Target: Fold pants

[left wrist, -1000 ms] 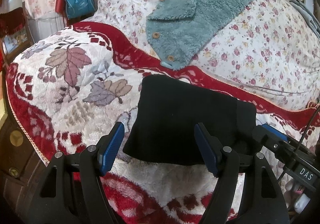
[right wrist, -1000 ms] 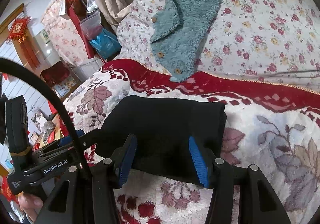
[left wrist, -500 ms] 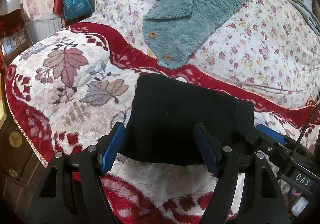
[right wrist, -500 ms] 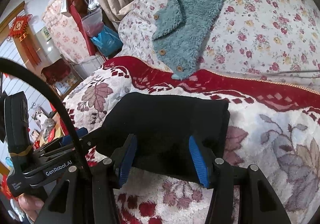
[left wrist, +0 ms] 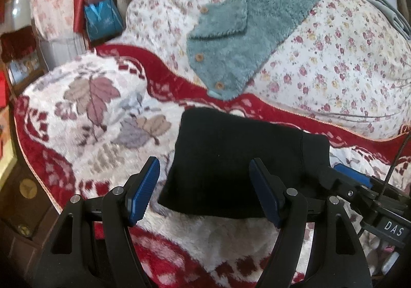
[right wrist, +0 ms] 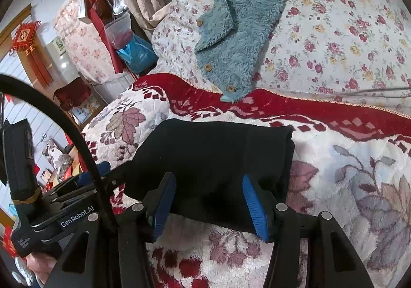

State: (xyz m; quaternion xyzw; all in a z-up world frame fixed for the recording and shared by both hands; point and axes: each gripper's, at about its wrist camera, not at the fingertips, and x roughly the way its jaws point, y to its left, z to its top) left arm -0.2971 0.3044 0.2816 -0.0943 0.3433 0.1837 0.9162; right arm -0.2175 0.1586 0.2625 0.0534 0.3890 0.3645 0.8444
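Folded black pants flat on red-and-white leaf-patterned blanket. Left gripper spread wide at near edge. Teal fleece garment beyond.

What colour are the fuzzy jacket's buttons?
Light brown, like wood, on the teal fuzzy jacket; clearest in the right wrist view.

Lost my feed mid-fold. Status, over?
Left gripper and right gripper both open, at near edge of black pants. Pants folded compact on leaf-print blanket. Teal fleece jacket lies beyond, clear of fold.
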